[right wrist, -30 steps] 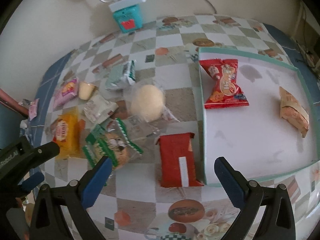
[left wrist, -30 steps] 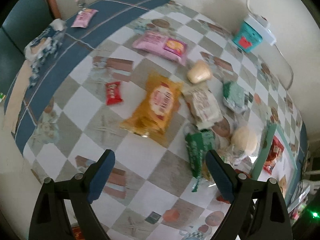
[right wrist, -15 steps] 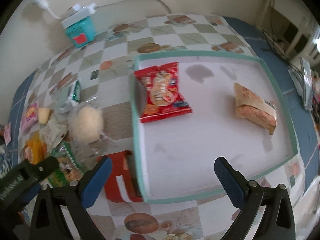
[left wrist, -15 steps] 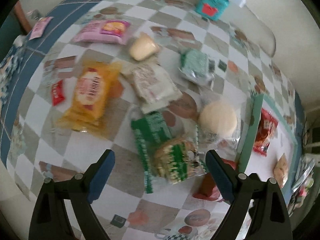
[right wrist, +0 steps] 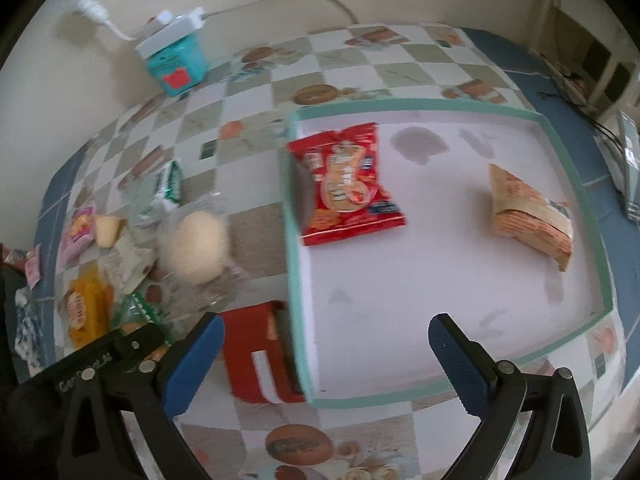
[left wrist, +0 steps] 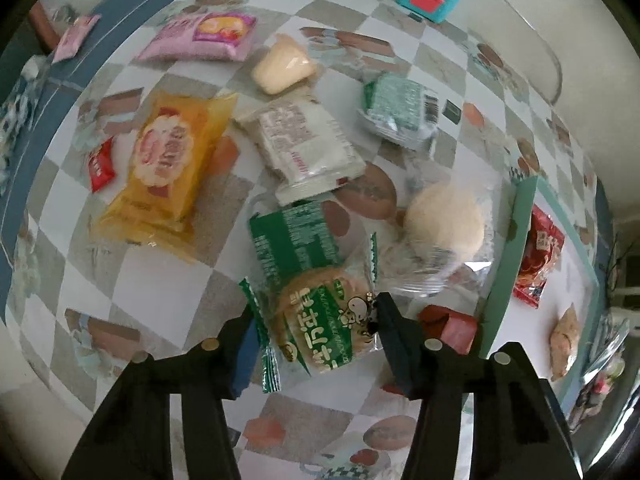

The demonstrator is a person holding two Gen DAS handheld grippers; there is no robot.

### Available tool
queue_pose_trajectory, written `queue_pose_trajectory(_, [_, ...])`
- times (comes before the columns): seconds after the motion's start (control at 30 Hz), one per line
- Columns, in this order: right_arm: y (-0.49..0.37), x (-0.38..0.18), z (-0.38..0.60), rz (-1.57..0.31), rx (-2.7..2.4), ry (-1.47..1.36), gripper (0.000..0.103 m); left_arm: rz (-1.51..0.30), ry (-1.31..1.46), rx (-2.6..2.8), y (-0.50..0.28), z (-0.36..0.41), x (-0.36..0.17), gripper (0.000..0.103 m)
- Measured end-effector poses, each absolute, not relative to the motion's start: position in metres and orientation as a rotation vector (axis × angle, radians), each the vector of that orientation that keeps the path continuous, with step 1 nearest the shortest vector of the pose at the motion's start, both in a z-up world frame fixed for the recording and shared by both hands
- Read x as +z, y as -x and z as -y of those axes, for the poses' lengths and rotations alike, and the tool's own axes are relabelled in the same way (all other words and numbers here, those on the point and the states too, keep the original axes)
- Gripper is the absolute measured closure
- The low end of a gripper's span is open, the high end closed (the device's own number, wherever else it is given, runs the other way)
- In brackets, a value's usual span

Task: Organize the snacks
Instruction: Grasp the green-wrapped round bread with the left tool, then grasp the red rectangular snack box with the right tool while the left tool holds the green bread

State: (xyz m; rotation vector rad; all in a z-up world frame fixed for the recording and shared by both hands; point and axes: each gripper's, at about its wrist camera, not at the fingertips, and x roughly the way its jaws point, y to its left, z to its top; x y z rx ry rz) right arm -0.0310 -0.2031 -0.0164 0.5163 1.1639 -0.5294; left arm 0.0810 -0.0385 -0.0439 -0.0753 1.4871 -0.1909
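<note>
My left gripper (left wrist: 316, 336) is closed around a green-and-clear packet with a round biscuit (left wrist: 324, 332), its fingers touching both sides of it on the table. Other snacks lie beyond: a yellow packet (left wrist: 164, 168), a white packet (left wrist: 304, 144), a round bun in clear wrap (left wrist: 444, 228), a green packet (left wrist: 400, 108), a pink packet (left wrist: 200, 38). My right gripper (right wrist: 324, 360) is open and empty above the near edge of the teal-rimmed white tray (right wrist: 440, 390), which holds a red packet (right wrist: 348, 184) and a tan packet (right wrist: 528, 216).
A red box (right wrist: 260, 360) lies against the tray's left wall. A teal box with a power strip (right wrist: 176, 60) stands by the back wall. A small red sachet (left wrist: 100, 164) and a small pink sachet (left wrist: 76, 36) lie at the left. The left gripper's arm (right wrist: 100, 360) shows in the right wrist view.
My left gripper moved down and right over the snacks and closed on the green biscuit packet. My right gripper swung right over the tray and stayed open.
</note>
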Motion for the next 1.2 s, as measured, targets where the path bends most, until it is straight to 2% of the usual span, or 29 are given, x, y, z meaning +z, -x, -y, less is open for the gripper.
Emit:
queue_pose_trajectory(0.33, [0.013,-0.019,0.162,-1.187,-0.328,-0.452,0.0,-1.456,0.233,-0.05,-0.095,-0.031,-0.029,0.047])
queue_pose_trajectory(0.63, [0.004,-0.032,0.141,-1.235,-0.245,-0.412,0.0,-1.448,0.309,-0.009,-0.099,-0.061,-0.026,0.047])
queue_pose_trajectory(0.73, [0.004,-0.045,0.146,-1.269,-0.233,-0.46,0.007,-1.454,0.316,-0.016,-0.096,-0.059,-0.029,0.047])
queue_pose_trajectory(0.9, [0.003,-0.05,0.147,-1.28,-0.232,-0.464,0.011,-1.467,0.337,-0.018,-0.096,-0.058,-0.029,0.047])
queue_pose_trajectory(1.07, [0.0,-0.053,0.139,-1.298,-0.183,-0.454,0.026,-1.476,0.354,-0.013,-0.098,-0.061,-0.032,0.047])
queue_pose_trajectory(1.2, [-0.001,-0.058,0.135,-1.313,-0.231,-0.399,0.03,-1.482,0.355,-0.011,-0.099,-0.062,-0.034,0.047])
